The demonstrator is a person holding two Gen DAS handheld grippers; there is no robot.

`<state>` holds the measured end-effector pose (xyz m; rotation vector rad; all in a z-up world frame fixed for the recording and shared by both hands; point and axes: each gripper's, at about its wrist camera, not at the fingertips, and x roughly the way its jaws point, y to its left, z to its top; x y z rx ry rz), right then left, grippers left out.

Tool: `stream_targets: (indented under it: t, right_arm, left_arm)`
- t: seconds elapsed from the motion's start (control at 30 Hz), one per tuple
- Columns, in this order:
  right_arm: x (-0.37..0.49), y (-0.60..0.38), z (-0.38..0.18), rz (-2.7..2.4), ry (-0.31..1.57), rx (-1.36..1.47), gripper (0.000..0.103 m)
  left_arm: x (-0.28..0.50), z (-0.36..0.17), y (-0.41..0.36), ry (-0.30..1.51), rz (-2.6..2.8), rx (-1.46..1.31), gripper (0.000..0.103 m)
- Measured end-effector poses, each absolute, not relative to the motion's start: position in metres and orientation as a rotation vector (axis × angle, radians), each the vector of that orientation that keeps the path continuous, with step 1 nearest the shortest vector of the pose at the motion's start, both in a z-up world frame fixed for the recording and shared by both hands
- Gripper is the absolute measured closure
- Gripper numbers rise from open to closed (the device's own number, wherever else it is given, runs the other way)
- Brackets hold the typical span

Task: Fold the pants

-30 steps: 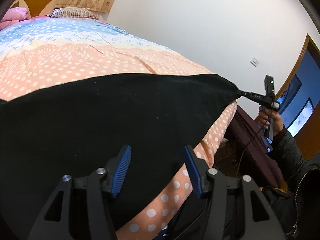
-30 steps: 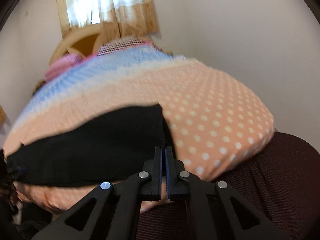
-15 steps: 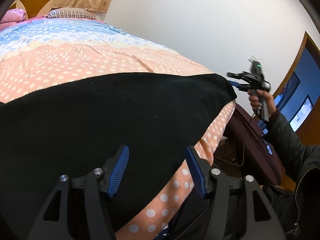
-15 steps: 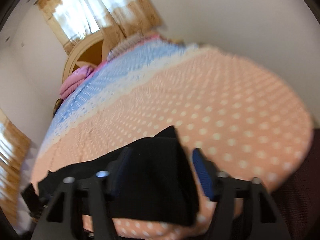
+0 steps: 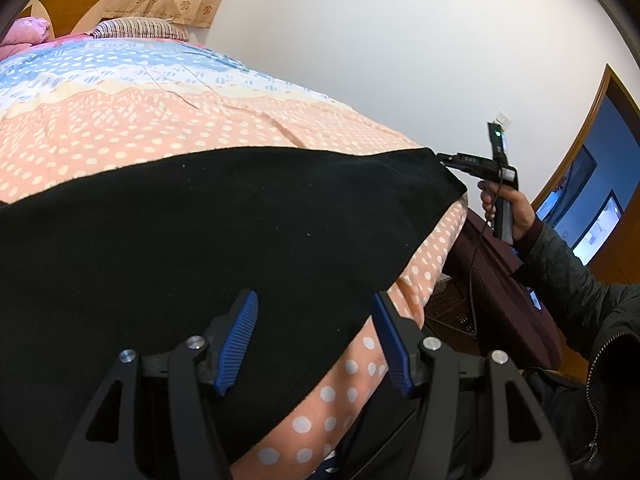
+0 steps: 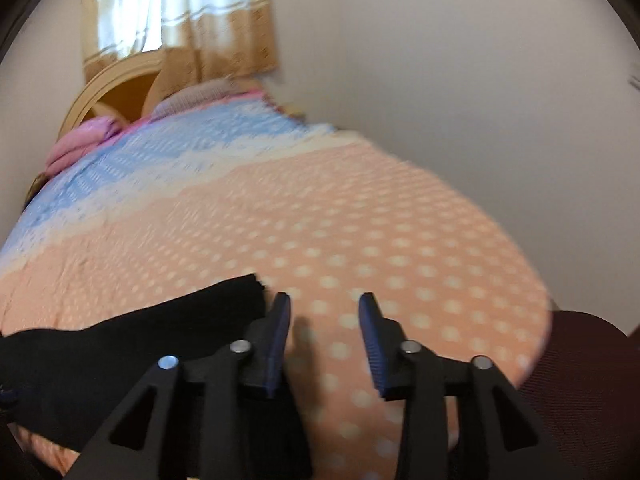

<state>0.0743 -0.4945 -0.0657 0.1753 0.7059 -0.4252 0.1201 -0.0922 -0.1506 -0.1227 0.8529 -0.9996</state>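
Black pants lie spread flat across the foot of the bed, over the peach polka-dot cover. My left gripper is open and empty, its blue pads just above the pants' near edge. My right gripper is open and empty, hovering over the bed cover just right of the pants' far corner. In the left wrist view the right gripper sits at that corner, held by a hand.
The bed cover is peach with white dots, blue and white further up. Pillows and a wooden headboard are at the far end. A dark maroon seat stands beside the bed's foot. A white wall runs along the bed's right side.
My right gripper was shut on the pants' corner, then opened, let it go and lifted away; now it is back low beside that corner, open. My left gripper has barely moved.
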Motion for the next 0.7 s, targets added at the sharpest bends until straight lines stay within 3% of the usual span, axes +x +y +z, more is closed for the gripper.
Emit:
stream_targets:
  t: [0.2,0.4,0.7]
  right_arm:
    - [0.046,-0.415,-0.045,-0.095,0.674,0.123,0.064]
    - [0.046,-0.277,-0.094,0.24,0.822,-0.309,0.064]
    - [0.043,-0.249,-0.13,0.182,0.861,-0.609,0.064]
  left_arm:
    - [0.117,-0.149,-0.095,0.846,-0.992,-0.11,0.039]
    - [0.115,-0.148,-0.095,0.845,-0.982,-0.104,0.038]
    - [0.116,-0.15,-0.09,0.844,-0.996,-0.126,0.038]
